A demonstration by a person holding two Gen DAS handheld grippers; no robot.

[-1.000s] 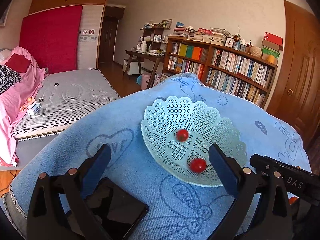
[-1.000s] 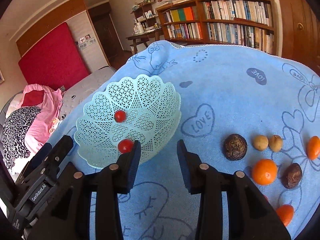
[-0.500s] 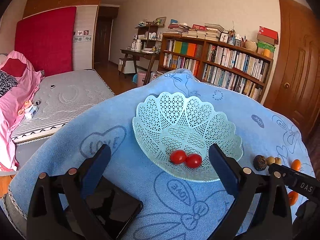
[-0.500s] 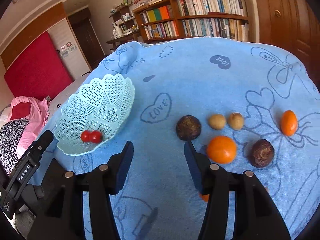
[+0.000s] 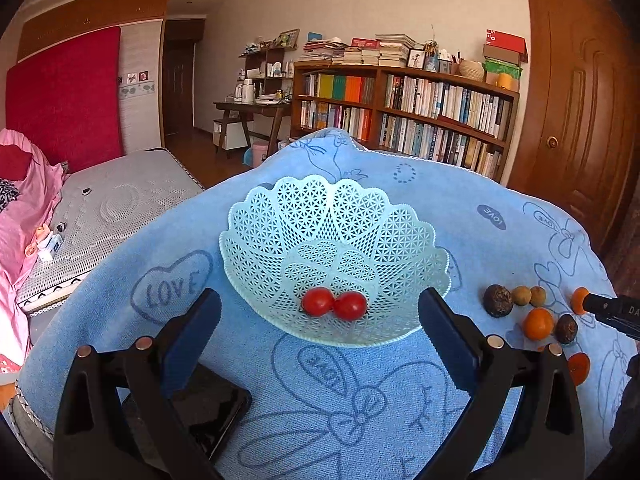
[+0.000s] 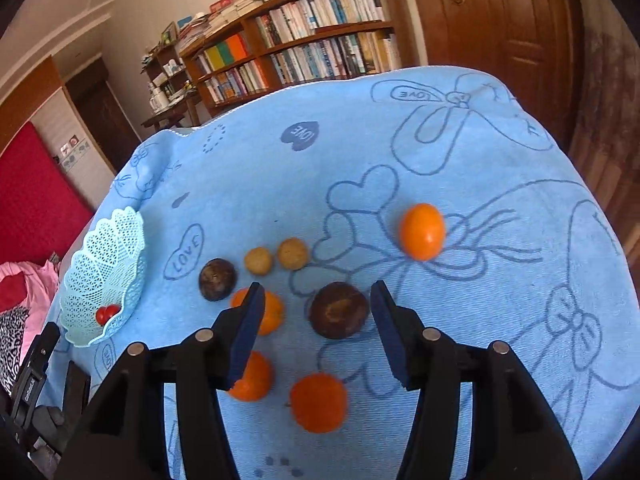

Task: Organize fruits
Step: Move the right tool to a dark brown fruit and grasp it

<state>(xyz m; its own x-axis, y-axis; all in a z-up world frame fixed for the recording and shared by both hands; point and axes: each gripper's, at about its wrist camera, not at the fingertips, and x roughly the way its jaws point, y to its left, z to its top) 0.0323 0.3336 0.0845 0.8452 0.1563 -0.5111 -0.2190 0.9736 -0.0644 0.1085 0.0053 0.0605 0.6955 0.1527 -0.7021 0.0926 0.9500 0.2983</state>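
A pale green lattice basket (image 5: 384, 216) (image 6: 100, 264) rests on the blue towel with two cherry tomatoes (image 5: 334, 304) (image 6: 105, 314) touching inside it. My left gripper (image 5: 320, 320) is open, its fingers either side of the basket's near rim. My right gripper (image 6: 316, 312) is open above the loose fruit. A dark brown passion fruit (image 6: 339, 310) lies between its fingertips. Around it lie another passion fruit (image 6: 217, 279), two small tan fruits (image 6: 276, 257), and several oranges (image 6: 422, 231) (image 6: 319, 402). The same fruits (image 5: 536, 312) appear at the right of the left wrist view.
A black phone (image 5: 208, 412) lies on the blue towel (image 6: 440, 152) under my left gripper's left finger. A bed (image 5: 120, 204) stands to the left. A bookshelf (image 5: 404, 116) and a wooden door (image 5: 576, 120) stand behind the table.
My right gripper has swung right, from the basket to over the loose fruit, and opened wider. The two tomatoes rolled together at the basket's near side. My left gripper pulled back slightly.
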